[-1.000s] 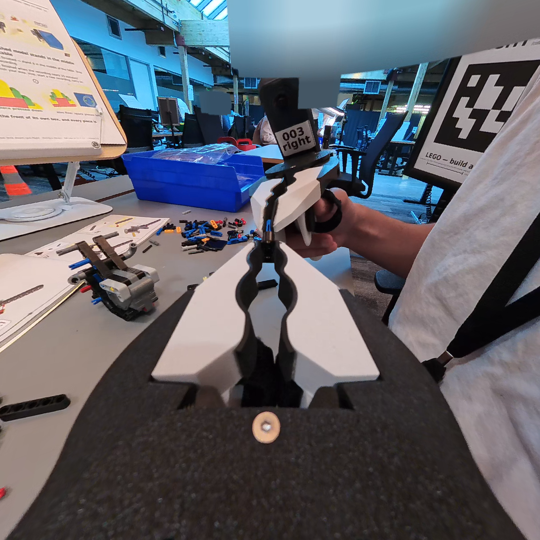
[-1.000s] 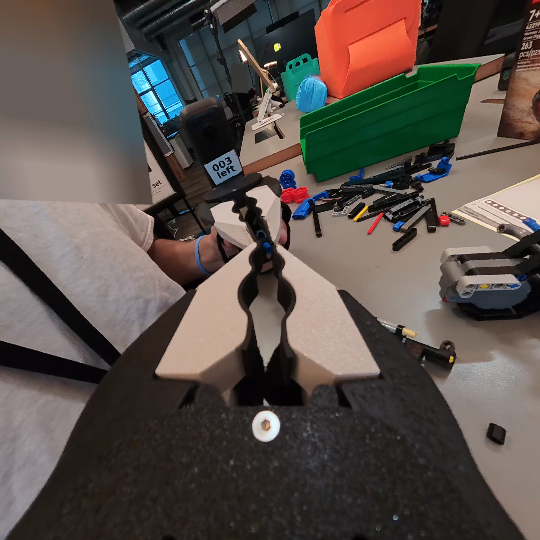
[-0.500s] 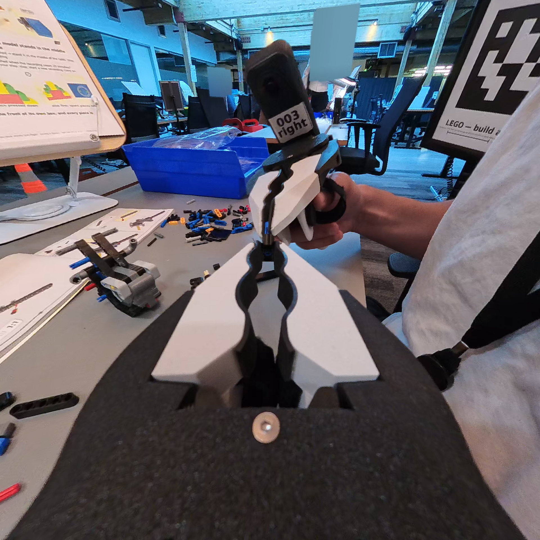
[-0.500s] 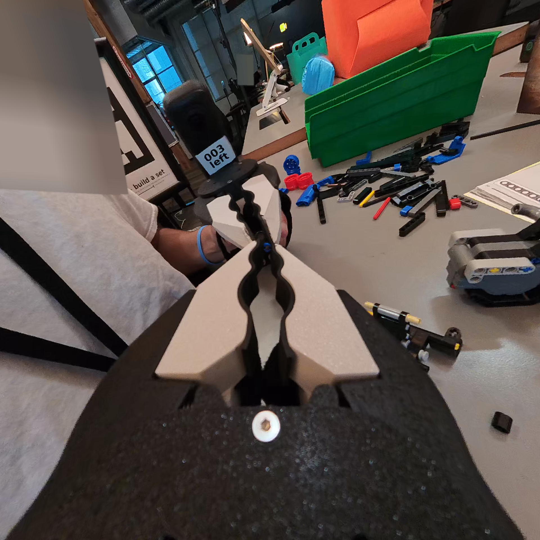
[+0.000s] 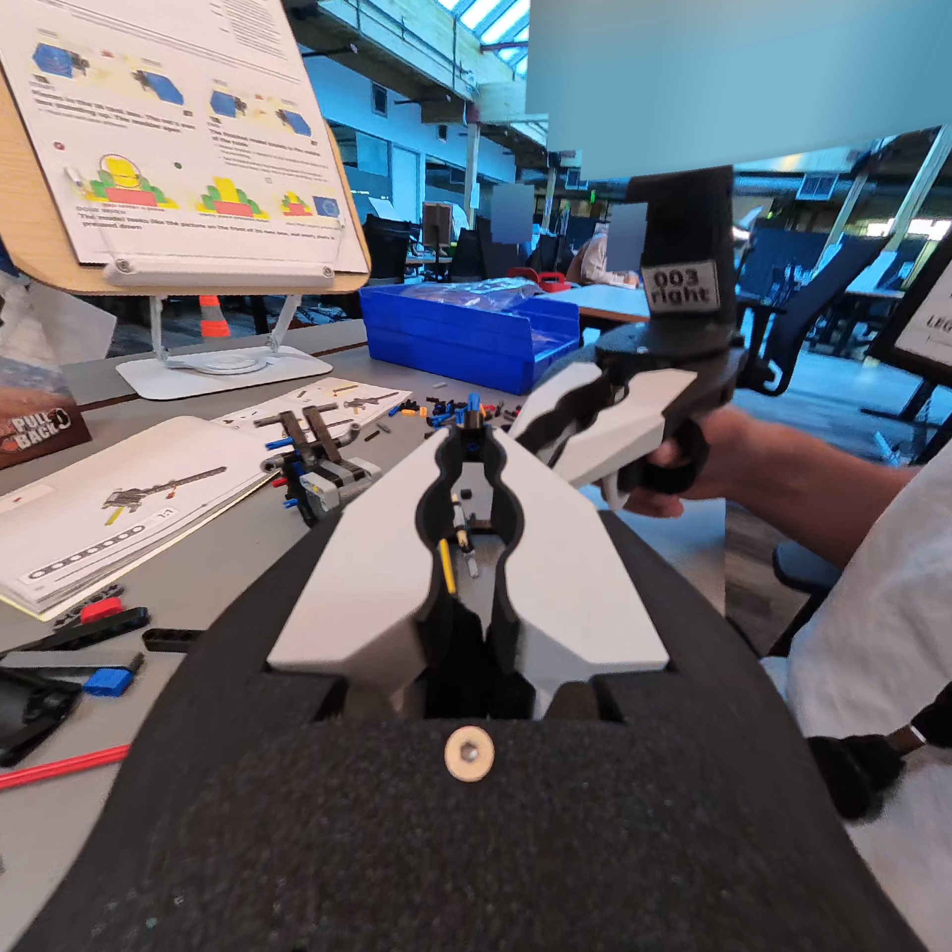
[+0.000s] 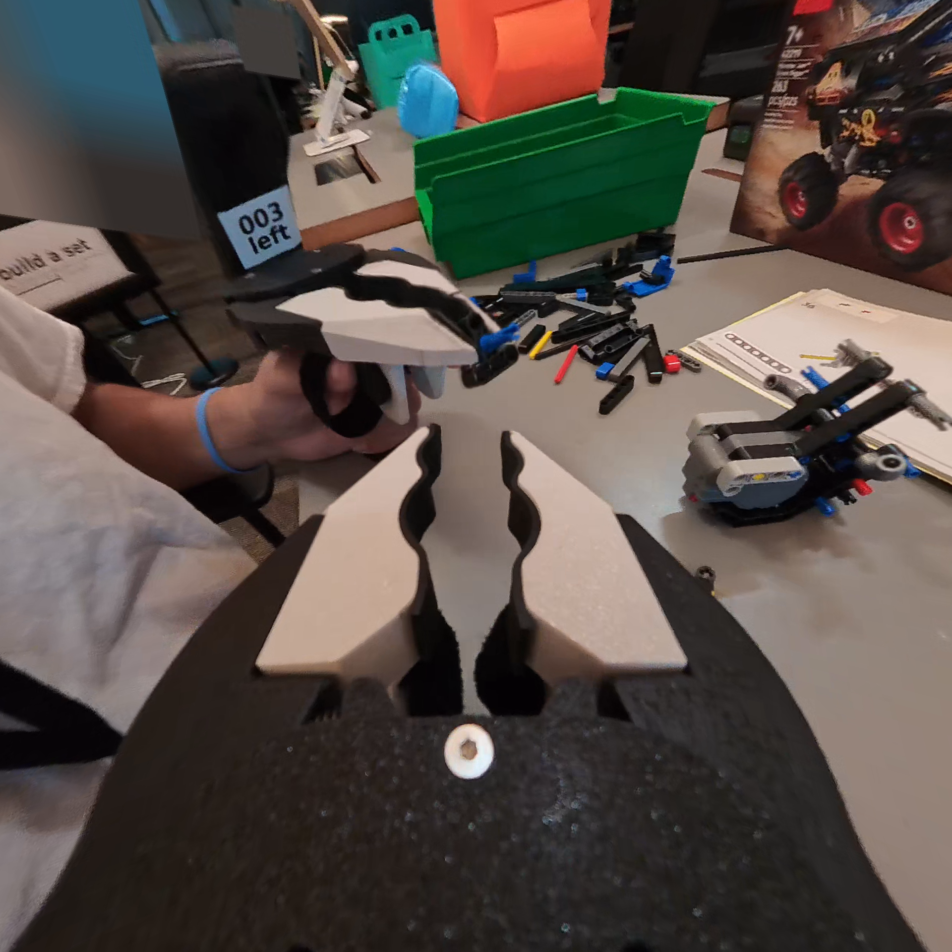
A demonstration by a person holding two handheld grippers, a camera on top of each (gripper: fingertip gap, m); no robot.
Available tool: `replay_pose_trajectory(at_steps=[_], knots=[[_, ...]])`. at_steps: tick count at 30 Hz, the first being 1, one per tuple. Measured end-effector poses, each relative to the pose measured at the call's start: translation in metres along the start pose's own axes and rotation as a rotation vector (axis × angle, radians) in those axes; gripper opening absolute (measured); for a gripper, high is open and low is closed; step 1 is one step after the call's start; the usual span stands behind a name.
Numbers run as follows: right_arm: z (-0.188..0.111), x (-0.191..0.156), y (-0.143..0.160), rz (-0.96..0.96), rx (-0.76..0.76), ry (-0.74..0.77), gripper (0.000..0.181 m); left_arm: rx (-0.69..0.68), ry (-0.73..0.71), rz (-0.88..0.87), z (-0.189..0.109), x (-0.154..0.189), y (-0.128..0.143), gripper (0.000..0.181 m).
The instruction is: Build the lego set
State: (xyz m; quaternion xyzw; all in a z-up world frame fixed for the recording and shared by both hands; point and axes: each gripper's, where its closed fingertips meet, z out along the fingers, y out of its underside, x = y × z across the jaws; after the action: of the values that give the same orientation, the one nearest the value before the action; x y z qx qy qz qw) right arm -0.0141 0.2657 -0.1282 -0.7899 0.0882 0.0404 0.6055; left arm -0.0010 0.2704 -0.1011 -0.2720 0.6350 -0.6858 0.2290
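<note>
My left gripper [image 5: 470, 438] is shut on a small black beam with a blue pin [image 5: 473, 416] at its tips. The right wrist view shows this gripper [image 6: 476, 355] from the side, holding the black and blue piece [image 6: 492, 358] above the table. My right gripper [image 6: 469, 438] is open and empty, its jaws apart, below and in front of the left one. It also shows at the right of the left wrist view [image 5: 536, 438]. The partly built grey and black model [image 6: 772, 463] stands on the table, also in the left wrist view [image 5: 324, 469].
A small black subassembly with a yellow axle [image 5: 458, 541] lies under my left fingers. Loose parts [image 6: 592, 324] lie before a green bin [image 6: 556, 175]. An instruction booklet [image 5: 103, 510], a blue bin [image 5: 463, 335], the set's box [image 6: 850, 144] and a tiny black piece [image 6: 704, 572] are around. My two grippers' fingertips are within a few centimetres of each other.
Both grippers were shut tip to tip on the small piece. My right gripper has opened and drawn back; my left gripper keeps the piece and has swung toward the table.
</note>
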Motion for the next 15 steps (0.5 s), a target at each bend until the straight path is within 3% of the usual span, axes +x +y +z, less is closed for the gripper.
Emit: replay_pose_trajectory(at_steps=[2,9,15], knots=[[0.006,-0.001,-0.002,0.021,0.031,0.017,0.022,0.027,-0.013,-0.041,-0.001,-0.004,-0.004,0.006],[0.006,-0.013,-0.024,0.258,0.213,-0.149,0.014,0.08,-0.016,-0.056,-0.004,-0.005,-0.011,0.006],[0.005,-0.021,-0.032,0.451,0.274,-0.31,0.021,0.125,0.024,-0.032,-0.007,0.005,-0.019,0.006]])
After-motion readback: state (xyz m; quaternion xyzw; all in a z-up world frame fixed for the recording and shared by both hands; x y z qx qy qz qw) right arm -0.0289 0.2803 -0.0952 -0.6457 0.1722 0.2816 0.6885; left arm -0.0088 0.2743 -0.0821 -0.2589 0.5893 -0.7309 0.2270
